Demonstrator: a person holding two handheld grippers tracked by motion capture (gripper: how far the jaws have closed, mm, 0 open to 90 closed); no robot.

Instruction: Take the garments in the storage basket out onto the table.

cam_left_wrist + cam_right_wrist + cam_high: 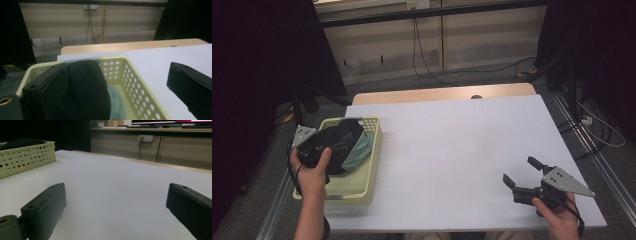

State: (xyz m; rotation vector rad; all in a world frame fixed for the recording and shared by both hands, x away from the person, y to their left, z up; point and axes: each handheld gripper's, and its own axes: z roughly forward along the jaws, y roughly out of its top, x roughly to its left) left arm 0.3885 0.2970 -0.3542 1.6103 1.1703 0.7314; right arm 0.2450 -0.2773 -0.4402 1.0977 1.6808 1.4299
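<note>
- left tool (314,145): nearest item, held in the person's left hand (312,172) at the near left of the worktop (462,145), over the basket. in the left gripper view its jaws stand wide apart with nothing between them; one jaw sits against the dark cloth, the other is out over the bare worktop beyond the basket's wall.
- right tool (519,172): held in the right hand (559,217) at the near right corner, well apart from the basket. jaws wide apart, empty, pointing across bare surface toward the basket.
- basket (369,172): pale yellow, perforated walls, standing at the left edge of the worktop.
- black garment (85,90): bundled in the basket, heaped above the rim; the thing the left tool is at.
- teal cloth (362,150): lying under and beside the black garment, inside the basket, toward the basket's right wall.
- risk, straddled wall: judged likely that closing the jaws as they stand would catch the basket wall with the fabric, or miss the fabric altogether, since one jaw is outside the rim.
- risk, double pick: the two cloths touch; a deep bite could lift both.
- risk, dragged basket: the basket looks light and sits at the edge; a snagged pull could tip it or slide it off.
</note>
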